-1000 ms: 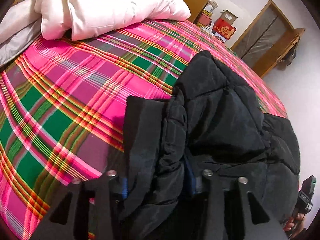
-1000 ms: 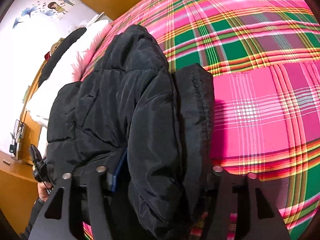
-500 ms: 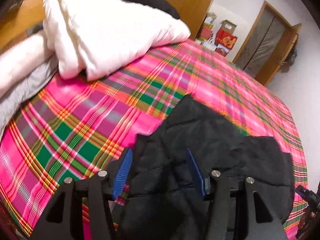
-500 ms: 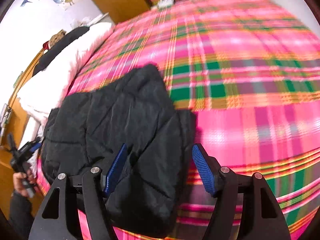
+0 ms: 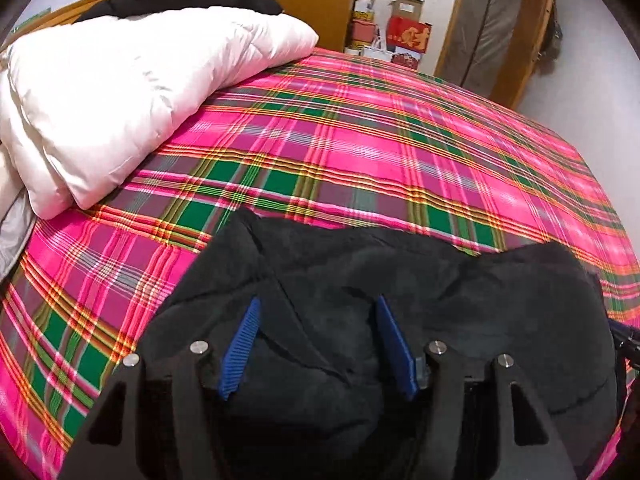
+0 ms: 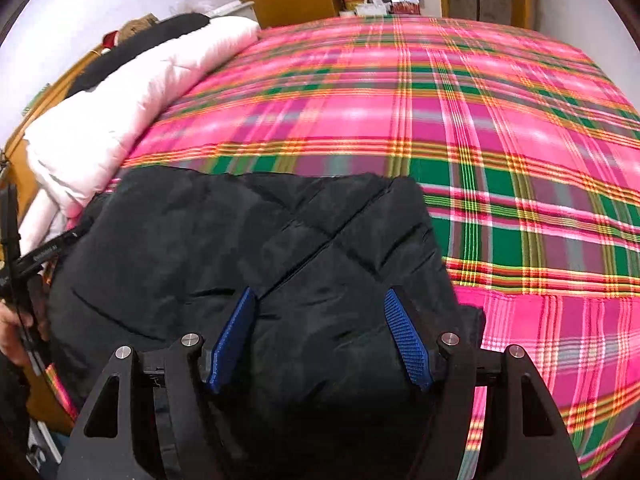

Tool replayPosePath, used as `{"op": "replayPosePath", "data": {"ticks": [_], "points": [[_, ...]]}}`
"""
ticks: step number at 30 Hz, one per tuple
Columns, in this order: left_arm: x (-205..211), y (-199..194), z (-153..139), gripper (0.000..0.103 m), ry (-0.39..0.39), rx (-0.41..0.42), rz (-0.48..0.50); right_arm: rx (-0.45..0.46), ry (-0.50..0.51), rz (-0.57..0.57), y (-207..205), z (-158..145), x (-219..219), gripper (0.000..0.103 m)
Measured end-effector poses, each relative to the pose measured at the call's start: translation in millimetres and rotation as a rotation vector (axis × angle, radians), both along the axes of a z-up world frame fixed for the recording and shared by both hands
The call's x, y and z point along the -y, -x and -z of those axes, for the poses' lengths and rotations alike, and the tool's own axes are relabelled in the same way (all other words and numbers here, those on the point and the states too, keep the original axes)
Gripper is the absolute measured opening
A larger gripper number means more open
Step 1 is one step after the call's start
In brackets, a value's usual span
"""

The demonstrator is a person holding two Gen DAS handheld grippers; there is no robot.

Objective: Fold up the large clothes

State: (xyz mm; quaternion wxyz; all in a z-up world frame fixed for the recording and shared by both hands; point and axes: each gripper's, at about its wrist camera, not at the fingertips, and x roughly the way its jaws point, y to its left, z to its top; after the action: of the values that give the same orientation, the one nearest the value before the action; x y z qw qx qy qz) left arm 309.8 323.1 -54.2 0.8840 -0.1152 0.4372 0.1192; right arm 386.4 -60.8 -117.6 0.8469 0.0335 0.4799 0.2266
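Jacket (image 5: pixel 400 280) lies below both tongs

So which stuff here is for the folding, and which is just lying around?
For the folding:
black jacket
left gripper, jaws opening
right gripper

Just lying around:
white quilt
plaid bedspread
red box

I count one black padded jacket (image 5: pixel 400 300) at six o'clock, one white duvet (image 5: pixel 120 92) at ten, one plaid bedspread (image 5: pixel 360 152), and perhaps three boxes (image 5: pixel 408 36) at twelve.
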Motion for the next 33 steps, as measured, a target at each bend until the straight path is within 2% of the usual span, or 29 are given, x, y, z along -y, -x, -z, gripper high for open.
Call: {"op": "replayPosePath", "data": {"ticks": [3, 6, 9, 12, 15, 20, 25, 33], "points": [[-4, -4, 4, 0.064, 0.009, 0.002, -0.012, -0.008, -0.02, 0.007, 0, 5, 5, 0.068], [-3, -3, 0, 0.064, -0.003, -0.009, -0.015, -0.013, -0.012, 0.007, 2, -2, 7, 0.068], [2, 9, -16, 0.064, 0.003, 0.002, -0.032, 0.0, -0.011, 0.009, 12, -18, 12, 0.068], [11, 35, -43, 0.063, 0.039, 0.057, -0.047, 0.025, -0.033, 0.012, 33, -39, 24, 0.068], [28, 69, -70, 0.063, 0.045, 0.101, -0.051, 0.062, -0.06, 0.01, 68, -61, 38, 0.068], [73, 131, -104, 0.064, 0.031, 0.109, -0.035, 0.121, -0.07, -0.009, 139, -88, 52, 0.068], [118, 190, -128, 0.066, 0.034, 0.131, 0.011, 0.145, -0.064, -0.029, 203, -99, 62, 0.068], [170, 266, -152, 0.078, 0.027, 0.187, 0.018, 0.196, -0.057, -0.035, 286, -115, 73, 0.068]]}}
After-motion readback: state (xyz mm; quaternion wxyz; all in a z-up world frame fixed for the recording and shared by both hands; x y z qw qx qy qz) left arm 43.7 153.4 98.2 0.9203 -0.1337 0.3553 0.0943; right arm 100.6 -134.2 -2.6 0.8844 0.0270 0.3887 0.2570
